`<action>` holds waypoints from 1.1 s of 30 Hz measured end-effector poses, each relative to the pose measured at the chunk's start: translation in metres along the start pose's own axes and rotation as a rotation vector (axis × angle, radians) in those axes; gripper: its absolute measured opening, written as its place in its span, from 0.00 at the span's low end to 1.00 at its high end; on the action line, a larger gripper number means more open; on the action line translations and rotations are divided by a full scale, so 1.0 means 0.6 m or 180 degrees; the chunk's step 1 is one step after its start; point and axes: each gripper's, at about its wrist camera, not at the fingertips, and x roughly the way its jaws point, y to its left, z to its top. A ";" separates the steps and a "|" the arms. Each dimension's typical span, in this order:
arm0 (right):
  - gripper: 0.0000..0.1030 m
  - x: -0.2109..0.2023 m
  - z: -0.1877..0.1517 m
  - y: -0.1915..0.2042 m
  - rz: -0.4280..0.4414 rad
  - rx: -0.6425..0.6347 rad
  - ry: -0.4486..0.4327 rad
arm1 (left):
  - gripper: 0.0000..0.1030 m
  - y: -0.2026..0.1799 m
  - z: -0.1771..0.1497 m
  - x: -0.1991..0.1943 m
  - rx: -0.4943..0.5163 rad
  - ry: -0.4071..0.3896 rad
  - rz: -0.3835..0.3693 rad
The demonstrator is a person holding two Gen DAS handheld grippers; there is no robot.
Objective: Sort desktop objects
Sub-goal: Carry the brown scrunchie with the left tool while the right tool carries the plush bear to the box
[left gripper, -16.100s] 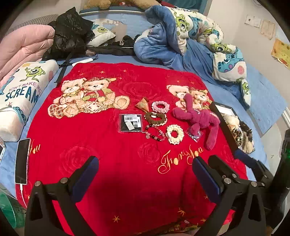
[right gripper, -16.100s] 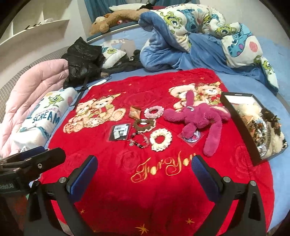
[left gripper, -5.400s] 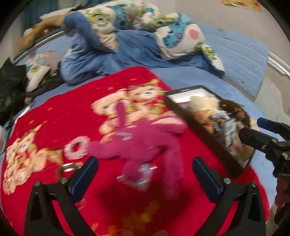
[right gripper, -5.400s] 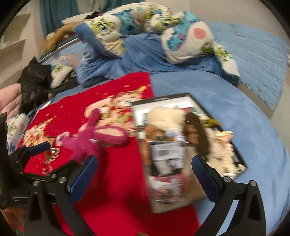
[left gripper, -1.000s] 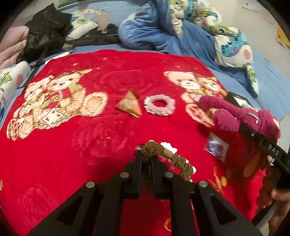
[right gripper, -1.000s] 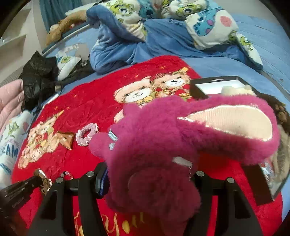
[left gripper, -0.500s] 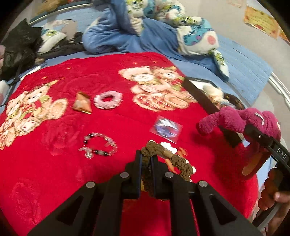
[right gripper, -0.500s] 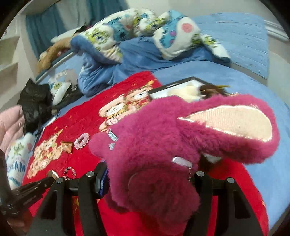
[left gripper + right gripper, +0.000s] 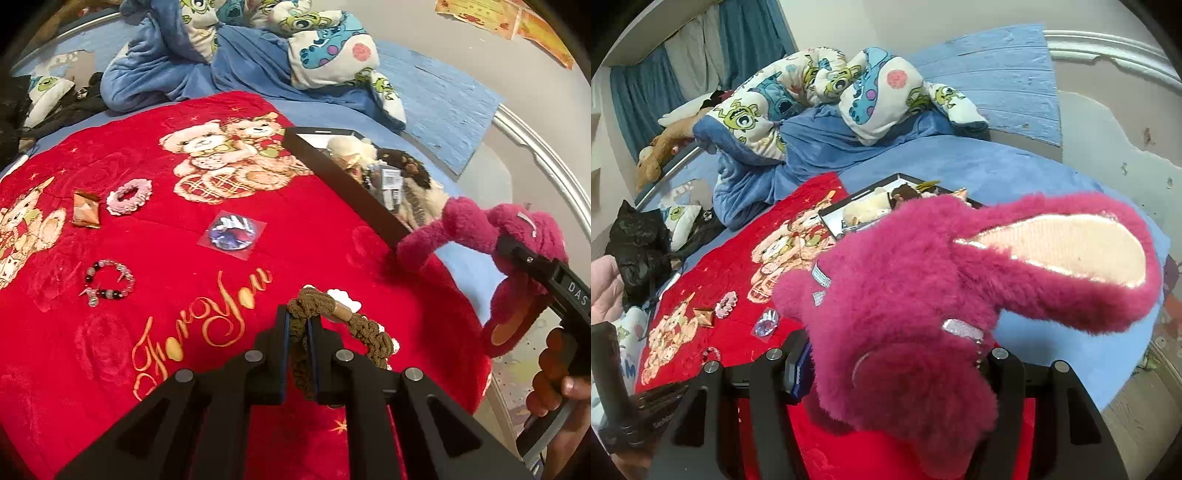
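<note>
Bedroom, red teddy-bear blanket [image 9: 155, 147] spread over the bed: your left gripper [image 9: 297, 325] is clamped tight on the brown braided bracelet [image 9: 354, 325], and your right gripper [image 9: 897, 369] pinches the magenta plush toy [image 9: 923, 288], both now lifted off the blanket where they lay moments ago. The black box [image 9: 347, 181] at the blanket's right edge already holds several sorted pieces and looks the likely destination. Left on the blanket: pink scrunchie [image 9: 129, 192], beaded bracelet [image 9: 107, 282], foil packet [image 9: 85, 209], round gem badge [image 9: 232, 234]. Four items remain after this pair.
</note>
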 end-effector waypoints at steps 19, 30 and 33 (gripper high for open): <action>0.59 0.007 0.053 0.008 0.0406 -0.0215 0.0133 | 0.09 -0.048 0.025 0.027 -0.0221 0.0007 0.0050; 0.60 0.025 0.076 -0.012 0.0504 -0.0350 0.0121 | 0.09 -0.096 0.043 0.044 -0.0171 0.0100 0.0156; 0.60 0.025 0.079 -0.011 0.0552 -0.0284 0.0139 | 0.09 -0.099 0.051 0.024 -0.0158 0.0079 0.0171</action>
